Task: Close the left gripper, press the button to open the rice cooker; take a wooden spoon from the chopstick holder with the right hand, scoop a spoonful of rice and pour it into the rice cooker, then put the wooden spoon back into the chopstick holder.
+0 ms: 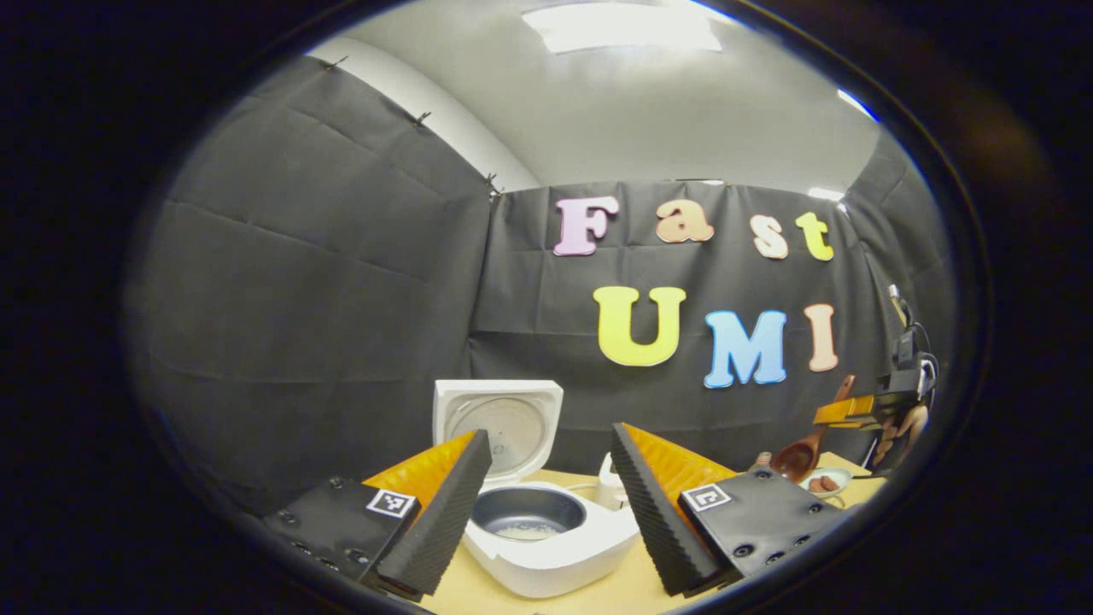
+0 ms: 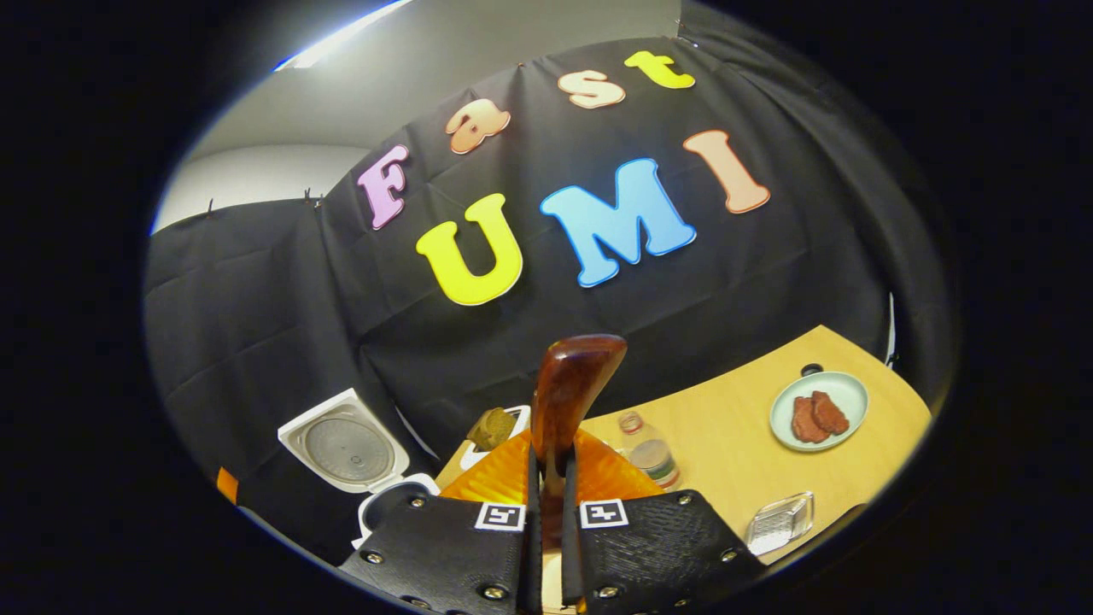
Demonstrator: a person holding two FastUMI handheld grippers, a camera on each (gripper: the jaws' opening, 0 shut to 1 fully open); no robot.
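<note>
The rice cooker (image 1: 546,534) is seen on the light wooden table (image 1: 615,589) with its lid (image 1: 499,427) raised upright at the far side; a little rice (image 1: 525,531) lies in the dark inner pot. In the left gripper view, the left gripper (image 1: 546,504) is held with its fingers wide apart on either side of the cooker, and nothing is gripped. To the far right, the wooden spoon (image 1: 803,453) is held by the right gripper (image 1: 854,414) above a small plate (image 1: 828,484). In the right gripper view, the right gripper (image 2: 551,478) is clamped tight on the spoon's handle (image 2: 568,393). A plate with reddish pieces (image 2: 818,412), a clear tray (image 2: 779,521) and a small jar (image 2: 651,453) are seen on the table at the right.
</note>
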